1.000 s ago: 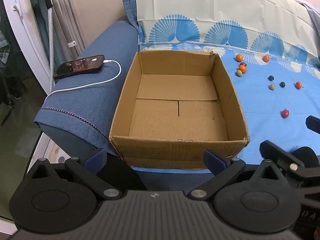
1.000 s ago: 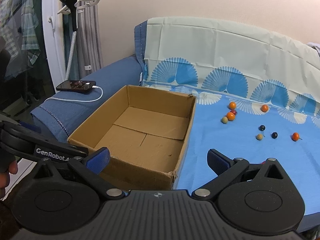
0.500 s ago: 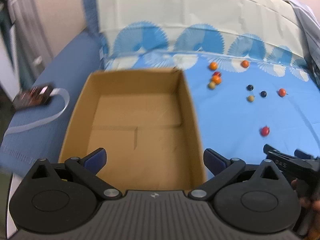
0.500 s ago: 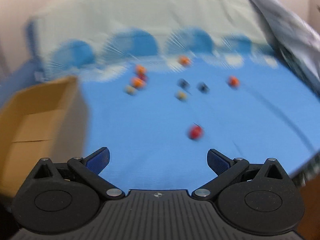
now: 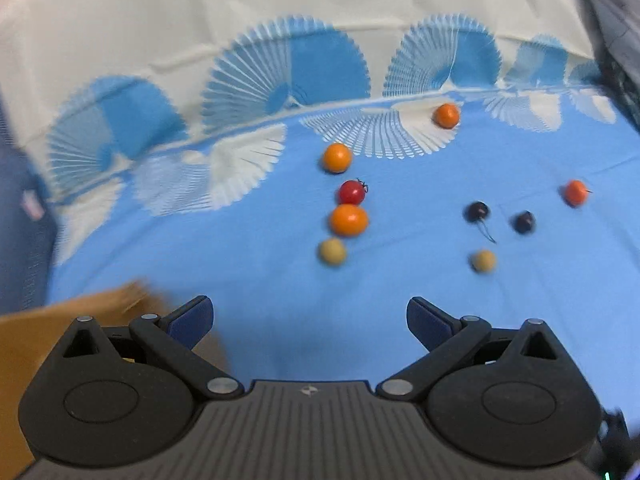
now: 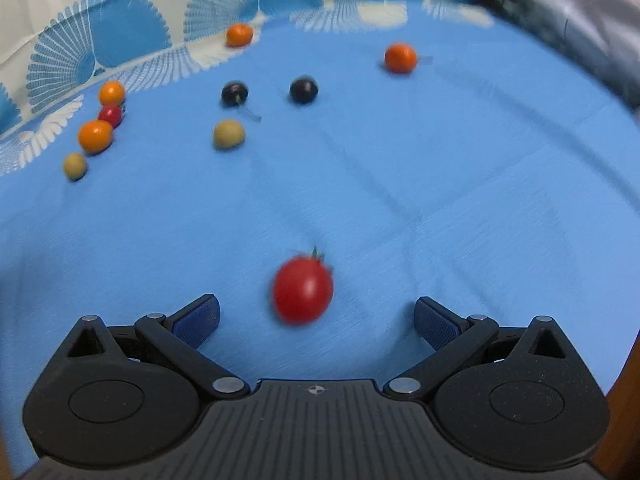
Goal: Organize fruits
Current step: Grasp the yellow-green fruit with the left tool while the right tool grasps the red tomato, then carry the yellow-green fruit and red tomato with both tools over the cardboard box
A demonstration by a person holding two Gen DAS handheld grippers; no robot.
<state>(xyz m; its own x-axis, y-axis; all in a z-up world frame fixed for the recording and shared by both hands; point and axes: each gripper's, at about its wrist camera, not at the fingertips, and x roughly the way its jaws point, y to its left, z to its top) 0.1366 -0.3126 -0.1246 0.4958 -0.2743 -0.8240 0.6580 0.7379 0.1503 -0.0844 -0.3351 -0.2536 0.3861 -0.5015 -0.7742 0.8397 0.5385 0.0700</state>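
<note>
Stretching wide and bare ahead of both tools, the blue sheet [image 6: 440, 184] leaves open room on every side of the red cherry tomato [image 6: 303, 289]; a grey cloth [image 6: 580, 36] bounds its far right edge, and a cardboard box corner [image 5: 120, 304] shows blurred at the left tool's near left. That tomato lies on the sheet just ahead of the right tool [image 6: 316, 314], roughly centred in the gap, its green stem pointing up and away; it looks slightly taller than wide, though blur hides its long axis. The right tool's jaws are spread wide, touching nothing. The left tool [image 5: 308, 320] is equally spread and empty over bare sheet. Farther off lie orange fruits, two dark cherries [image 6: 235, 93] and two pale yellow-green fruits [image 6: 228, 134], well apart.
</note>
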